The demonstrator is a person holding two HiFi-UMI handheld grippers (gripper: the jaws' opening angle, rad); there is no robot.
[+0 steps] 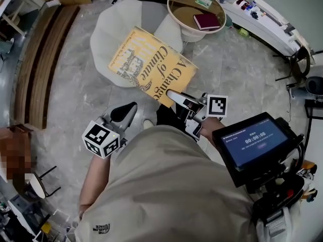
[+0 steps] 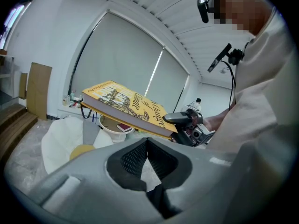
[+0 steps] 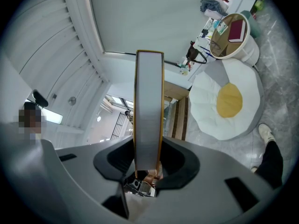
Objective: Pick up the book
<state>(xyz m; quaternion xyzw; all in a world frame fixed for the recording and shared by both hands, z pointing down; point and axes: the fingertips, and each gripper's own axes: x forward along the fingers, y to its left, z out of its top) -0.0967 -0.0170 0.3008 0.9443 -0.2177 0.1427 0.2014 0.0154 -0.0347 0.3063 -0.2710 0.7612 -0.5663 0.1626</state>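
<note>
The book (image 1: 151, 67) is a large yellow paperback with dark lettering, held in the air above the floor. My right gripper (image 1: 174, 96) is shut on its near corner. In the right gripper view the book's grey page edge (image 3: 148, 111) stands upright, clamped between the pads of the right gripper (image 3: 148, 164). The left gripper view shows the book (image 2: 126, 104) level, with the right gripper (image 2: 180, 120) biting its right end. My left gripper (image 1: 126, 111) hangs lower left of the book, apart from it. The fingertips of the left gripper (image 2: 147, 141) meet, with nothing between them.
A white fried-egg-shaped cushion (image 1: 108, 39) lies on the marble floor under the book. Behind it stands a round table (image 1: 176, 9) with a maroon book (image 1: 206, 20) on it. Wooden steps (image 1: 45, 54) run along the left and a white counter (image 1: 267, 24) along the right.
</note>
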